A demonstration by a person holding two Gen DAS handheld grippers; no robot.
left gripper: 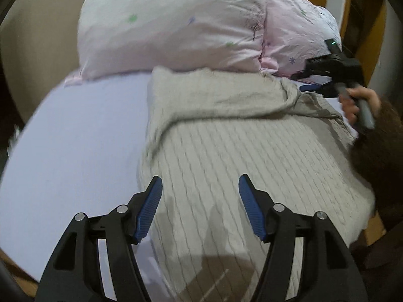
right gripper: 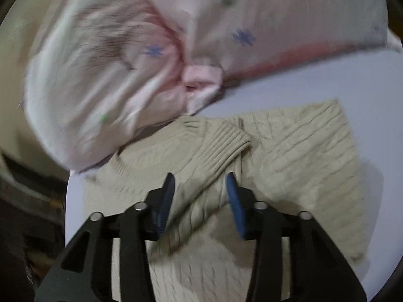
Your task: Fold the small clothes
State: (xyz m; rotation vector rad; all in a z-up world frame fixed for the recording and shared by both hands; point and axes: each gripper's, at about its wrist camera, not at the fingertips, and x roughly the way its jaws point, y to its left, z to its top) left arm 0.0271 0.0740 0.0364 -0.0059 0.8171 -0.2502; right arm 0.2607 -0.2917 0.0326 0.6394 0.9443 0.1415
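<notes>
From the left wrist camera, the left tongs (left gripper: 200,183) are hanging with their blue pads spread wide apart, holding nothing, just above the near part of a beige cable-knit sweater (left gripper: 226,156). The sweater is lying flat on a pale lilac bed sheet (left gripper: 70,146), with one sleeve (left gripper: 221,100) folded across its upper part. Behind it, a pink duvet (left gripper: 171,30) with small flower prints is bunching up against the sweater's far edge. At the right edge, the right tongs (left gripper: 311,81) are sitting near the sweater's far corner, gripped by the person's hand (left gripper: 360,103); from here I cannot tell how their jaws stand.

From the right wrist camera, the right tongs (right gripper: 200,183) are showing their pads apart, straddling the folded sleeve (right gripper: 201,176) without clamping it. The ribbed cuff (right gripper: 224,141) is lying just ahead of the tips, on the sweater's body (right gripper: 302,151). The duvet (right gripper: 113,63) is piling up beyond, touching the sweater, with the sheet (right gripper: 327,83) showing at right.
</notes>
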